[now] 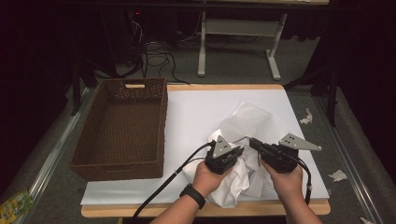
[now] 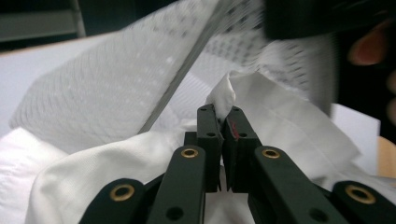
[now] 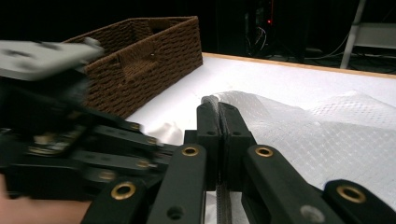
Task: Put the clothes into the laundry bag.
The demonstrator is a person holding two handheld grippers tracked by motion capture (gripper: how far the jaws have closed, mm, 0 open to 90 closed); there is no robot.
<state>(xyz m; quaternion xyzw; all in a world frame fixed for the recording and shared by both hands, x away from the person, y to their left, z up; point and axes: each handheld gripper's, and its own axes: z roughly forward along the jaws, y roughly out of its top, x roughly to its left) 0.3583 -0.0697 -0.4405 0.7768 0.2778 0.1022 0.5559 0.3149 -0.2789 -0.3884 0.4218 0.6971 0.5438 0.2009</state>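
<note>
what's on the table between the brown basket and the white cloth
Nothing: the high view shows bare white tabletop between the woven basket and the white cloth.

Dim room, bright white table (image 1: 196,116) lit from above; gripper views blur close up.

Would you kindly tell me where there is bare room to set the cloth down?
Free: the white board between basket and mesh bag, and the basket's floor. Crowded: the near right, where both grippers pinch cloth and bag.

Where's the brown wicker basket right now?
In the high view the brown wicker basket sits on the table's left side, left of the white cloth.
</note>
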